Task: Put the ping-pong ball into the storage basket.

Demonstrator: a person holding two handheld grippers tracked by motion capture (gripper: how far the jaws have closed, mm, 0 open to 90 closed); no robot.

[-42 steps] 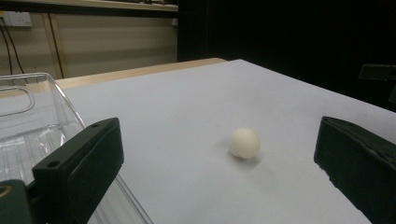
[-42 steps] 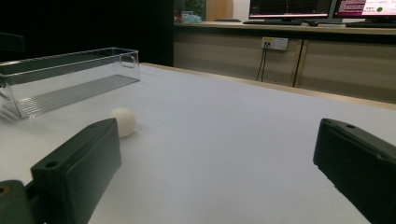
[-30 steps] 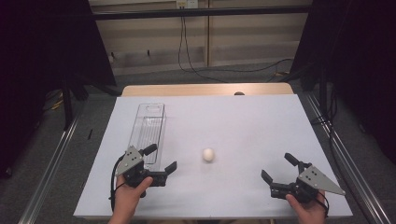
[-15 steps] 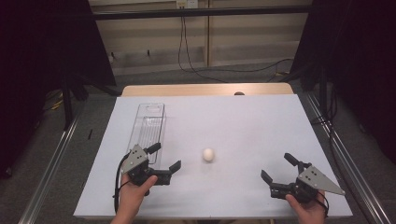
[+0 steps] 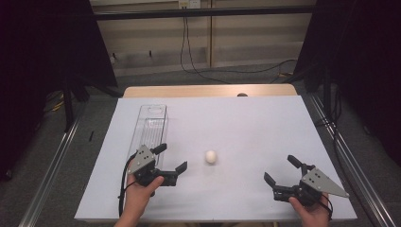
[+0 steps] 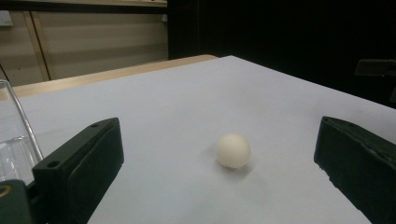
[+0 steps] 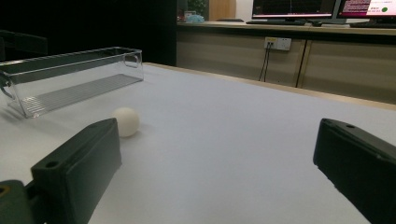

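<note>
A small white ball [image 5: 211, 156] [image 6: 233, 150] [image 7: 126, 121] rests on the white table [image 5: 236, 123], near the middle front. My left gripper [image 5: 171, 158] [image 6: 219, 186] is open a short way to the ball's left, jaws wide apart and pointing at it, with nothing between them. My right gripper [image 5: 282, 170] [image 7: 219, 182] is open near the front right corner, well apart from the ball, also holding nothing. A clear plastic bin [image 5: 150, 127] [image 7: 70, 77] lies lengthwise on the left of the table, just behind the left gripper.
The table's wooden far edge [image 5: 208, 90] runs along the back. Metal rails [image 5: 52, 161] flank the table on both sides. Cables [image 5: 198, 52] hang against the far wall. Monitors [image 7: 322, 9] stand on a counter in the right gripper view.
My left gripper has moved right and slightly forward, toward the ball. The right gripper and the ball have stayed where they were.
</note>
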